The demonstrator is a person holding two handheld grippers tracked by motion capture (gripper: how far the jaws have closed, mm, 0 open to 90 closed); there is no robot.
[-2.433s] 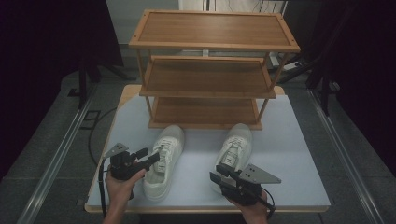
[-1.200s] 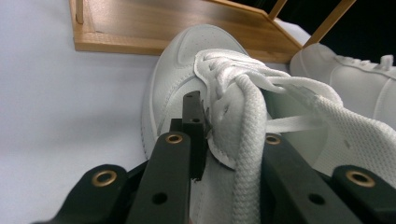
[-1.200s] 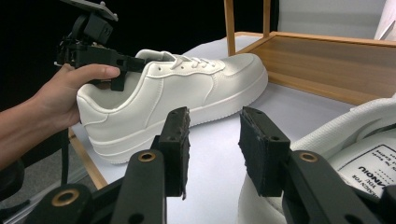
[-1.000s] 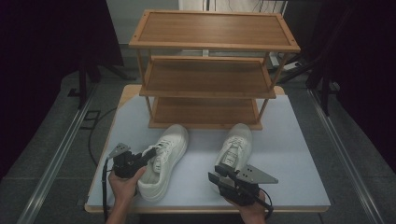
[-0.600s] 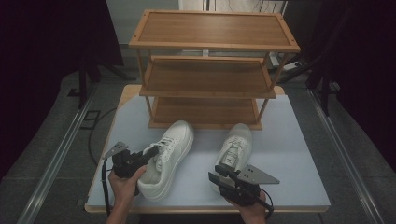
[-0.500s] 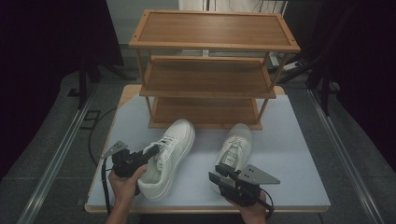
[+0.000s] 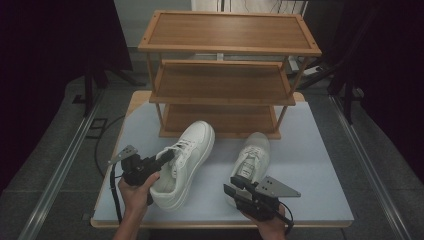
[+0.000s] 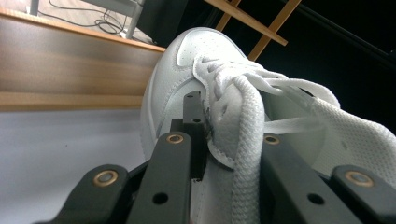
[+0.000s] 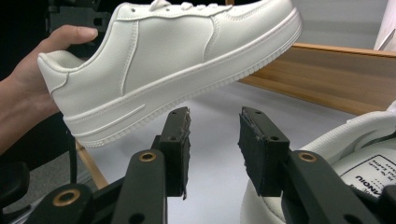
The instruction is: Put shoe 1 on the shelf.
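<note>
The left sneaker [image 7: 182, 165] sits at about seven o'clock on the bench [image 7: 320, 165], its long axis running from heel at seven o'clock to toe at one o'clock, toe aimed toward the lowest shelf of the wooden shoe rack [image 7: 225, 65]. In the right gripper view [image 9: 173, 56] it hangs clear of the bench, toe raised, sole tilted. The left gripper [image 7: 162, 159] clamps it: in the left gripper view its fingers [image 8: 194, 126] press on the tongue and inner wall, laces [image 8: 247, 140] draped over them; the far finger is mostly hidden behind the tongue. The left hand [image 7: 135, 187] covers part of the heel side. The right sneaker [image 7: 252, 157] lies flat at five o'clock, toe pointing to twelve, its heel hidden behind the right gripper [image 7: 235, 192]. That gripper's fingers [image 9: 180, 149] stand apart with nothing between them, just beside the shoe's collar, where a tongue label [image 9: 371, 175] is cut off and hard to read.
</note>
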